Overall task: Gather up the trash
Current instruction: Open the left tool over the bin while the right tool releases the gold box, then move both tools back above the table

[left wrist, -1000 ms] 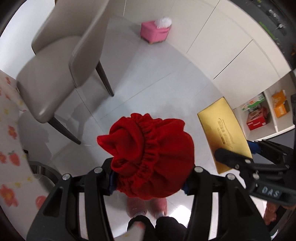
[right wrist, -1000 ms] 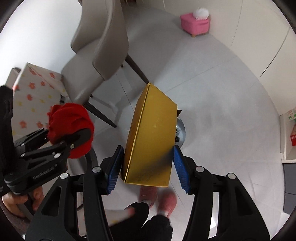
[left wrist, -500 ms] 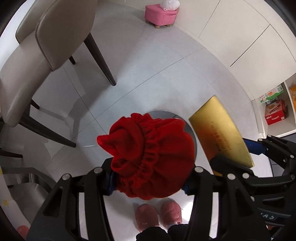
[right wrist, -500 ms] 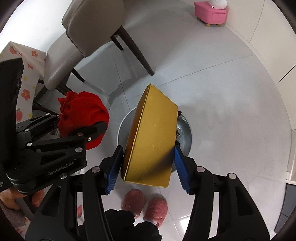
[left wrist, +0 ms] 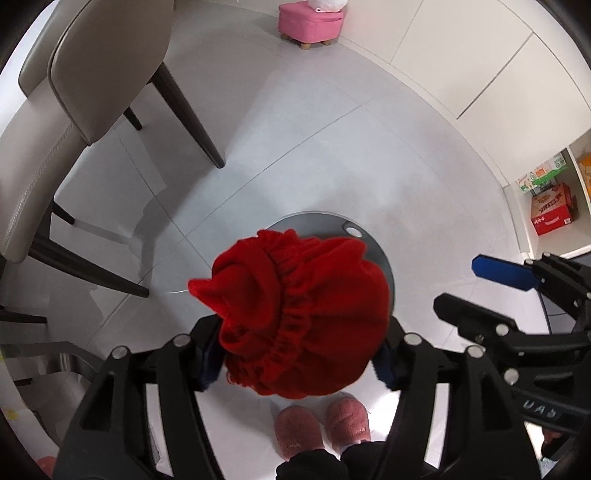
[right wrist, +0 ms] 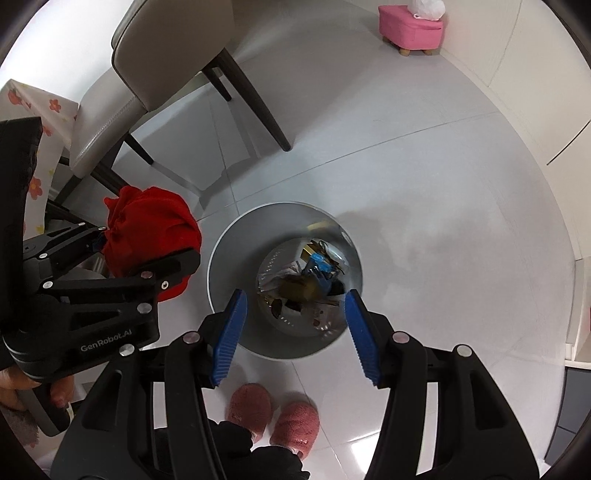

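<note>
A red gathered cloth pouch [left wrist: 295, 314] hangs between the fingers of my left gripper [left wrist: 295, 363]. Its jaws are opening, and the pads still touch the pouch's sides. Straight below it stands a round grey trash bin [left wrist: 321, 219], mostly hidden by the pouch. In the right wrist view my right gripper [right wrist: 293, 295] is open and empty right above the bin [right wrist: 221, 266]. A blurred gold box [right wrist: 299, 288] lies among the litter inside. The left gripper [right wrist: 147, 242] holds the pouch [right wrist: 147, 218] just left of the bin's rim. The right gripper [left wrist: 480, 291] shows at the right of the left wrist view.
A beige chair [right wrist: 170, 55] with dark legs stands behind the bin on the pale tiled floor. A pink stool [left wrist: 310, 18] sits by the far wall. The person's pink slippers [right wrist: 273, 417] are just in front of the bin. Shelves with boxes [left wrist: 550, 210] are at right, a floral tablecloth [right wrist: 44, 110] at left.
Both grippers have sunk towards the bin. The gold box has left the right gripper and now lies in the bin. The left fingers have spread slightly around the pouch.
</note>
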### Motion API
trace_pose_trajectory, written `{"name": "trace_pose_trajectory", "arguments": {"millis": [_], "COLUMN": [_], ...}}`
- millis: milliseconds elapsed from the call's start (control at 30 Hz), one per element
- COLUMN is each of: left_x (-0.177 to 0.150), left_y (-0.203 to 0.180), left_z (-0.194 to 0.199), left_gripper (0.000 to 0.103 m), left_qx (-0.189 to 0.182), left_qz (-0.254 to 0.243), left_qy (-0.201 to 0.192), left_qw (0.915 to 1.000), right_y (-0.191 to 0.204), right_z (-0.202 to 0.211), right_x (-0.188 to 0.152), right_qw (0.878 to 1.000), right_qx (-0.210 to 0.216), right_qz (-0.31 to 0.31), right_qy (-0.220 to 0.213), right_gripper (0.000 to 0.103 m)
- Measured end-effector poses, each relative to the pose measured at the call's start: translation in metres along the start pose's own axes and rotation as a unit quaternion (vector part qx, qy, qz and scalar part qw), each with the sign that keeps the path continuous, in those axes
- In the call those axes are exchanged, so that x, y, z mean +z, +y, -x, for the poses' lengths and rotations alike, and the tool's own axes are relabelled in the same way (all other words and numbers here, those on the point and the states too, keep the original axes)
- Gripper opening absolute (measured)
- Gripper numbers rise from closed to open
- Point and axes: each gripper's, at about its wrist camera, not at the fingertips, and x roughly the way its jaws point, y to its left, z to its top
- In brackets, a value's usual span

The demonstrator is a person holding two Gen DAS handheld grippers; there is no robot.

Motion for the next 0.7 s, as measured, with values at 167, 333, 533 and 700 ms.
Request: {"name": "trace_pose_trajectory", "arguments": {"millis": [167,333,533,700], "left_x": [0.001,0.003,0.002,-0.004], "left_y": [-0.007,-0.011,-0.016,-0.02], "left_z": [0.012,0.014,0.036,0.087], "left_gripper": [0.076,0.076,0.076,0.076], "left_qx": [-0.001,0.0,0.002,0.004], "left_qz": [-0.011,-0.015,-0.014,-0.005], "left_qy": [-0.004,-0.01,-0.013,-0.016], "left_qw": [0.9999,0.9998,0.9998,0.9999], "right_y": [-0.006,-0.017,-0.013,0.002], "right_z": [0.014,0.025,0.041,0.082], "right_x": [0.007,0.005,0.004,0.01], "right_qw": [1.0,1.0,1.0,1.0], "right_qx": [-0.009,-0.014,-0.016,-0.014], "right_qz": [-0.008,-0.016,-0.02,-0.008], "right_qy": [-0.004,-0.009,-0.01,-0.01], "right_gripper": [0.054,0.054,0.054,0.054]}}
